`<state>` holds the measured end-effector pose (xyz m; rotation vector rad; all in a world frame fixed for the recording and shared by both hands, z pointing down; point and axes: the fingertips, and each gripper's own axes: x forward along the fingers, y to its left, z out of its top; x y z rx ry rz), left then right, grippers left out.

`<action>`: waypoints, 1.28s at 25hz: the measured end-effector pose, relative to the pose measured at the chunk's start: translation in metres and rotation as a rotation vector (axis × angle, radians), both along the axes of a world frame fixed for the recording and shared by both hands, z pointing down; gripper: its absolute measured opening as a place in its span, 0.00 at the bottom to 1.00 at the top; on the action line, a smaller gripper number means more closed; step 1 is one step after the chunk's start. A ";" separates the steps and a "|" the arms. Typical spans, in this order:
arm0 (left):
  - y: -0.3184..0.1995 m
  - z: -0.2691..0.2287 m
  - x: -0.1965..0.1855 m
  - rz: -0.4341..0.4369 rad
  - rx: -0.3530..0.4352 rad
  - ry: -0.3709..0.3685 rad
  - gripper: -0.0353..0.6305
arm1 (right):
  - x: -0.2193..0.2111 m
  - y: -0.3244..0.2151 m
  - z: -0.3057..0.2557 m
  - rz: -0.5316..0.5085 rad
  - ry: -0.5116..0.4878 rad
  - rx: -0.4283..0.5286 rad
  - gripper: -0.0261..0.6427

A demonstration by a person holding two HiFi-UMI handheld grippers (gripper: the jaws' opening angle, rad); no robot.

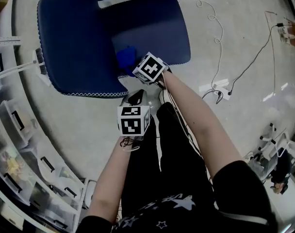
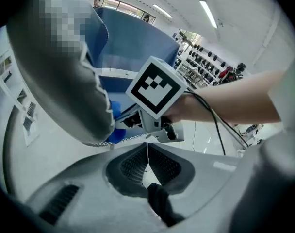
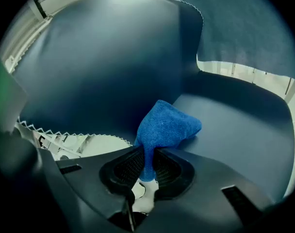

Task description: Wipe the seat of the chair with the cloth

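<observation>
A dark blue chair seat (image 1: 84, 47) with white stitched edging fills the top of the head view. A bright blue cloth (image 3: 164, 127) lies bunched on the seat (image 3: 235, 130) near its front edge, and my right gripper (image 3: 147, 171) is shut on the cloth's near end. The head view shows the same cloth (image 1: 125, 57) just beyond the right gripper (image 1: 138, 68). My left gripper (image 1: 136, 97) hangs off the seat, near the person's legs. In the left gripper view its pads (image 2: 133, 163) are pressed together with nothing between them, and the gripper (image 2: 147, 160) points at the right gripper's marker cube (image 2: 156, 86).
White cables (image 1: 220, 42) trail across the pale floor (image 1: 244, 23) at right, running to a power strip (image 1: 220, 92). Shelving with bins (image 1: 21, 144) curves along the left. The chair back (image 3: 244, 28) rises beyond the seat.
</observation>
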<state>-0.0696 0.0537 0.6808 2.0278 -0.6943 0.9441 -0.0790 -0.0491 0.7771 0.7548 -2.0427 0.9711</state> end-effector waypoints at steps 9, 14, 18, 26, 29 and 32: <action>-0.001 0.008 -0.001 -0.043 0.003 -0.052 0.08 | 0.036 0.011 0.022 0.045 0.116 -0.027 0.12; 0.004 0.011 0.019 -0.018 0.003 -0.075 0.08 | 0.074 0.026 0.022 0.120 0.098 -0.080 0.12; 0.009 0.011 0.046 0.023 0.009 -0.086 0.08 | 0.130 0.032 0.023 0.195 0.143 -0.058 0.12; 0.019 0.007 0.093 0.089 0.015 -0.114 0.08 | 0.218 0.061 0.020 0.342 0.157 -0.085 0.12; 0.024 0.006 0.114 0.121 0.020 -0.121 0.08 | 0.253 0.072 0.020 0.392 0.167 -0.094 0.12; 0.028 0.007 0.132 0.138 0.025 -0.125 0.08 | 0.282 0.083 0.019 0.441 0.170 -0.102 0.12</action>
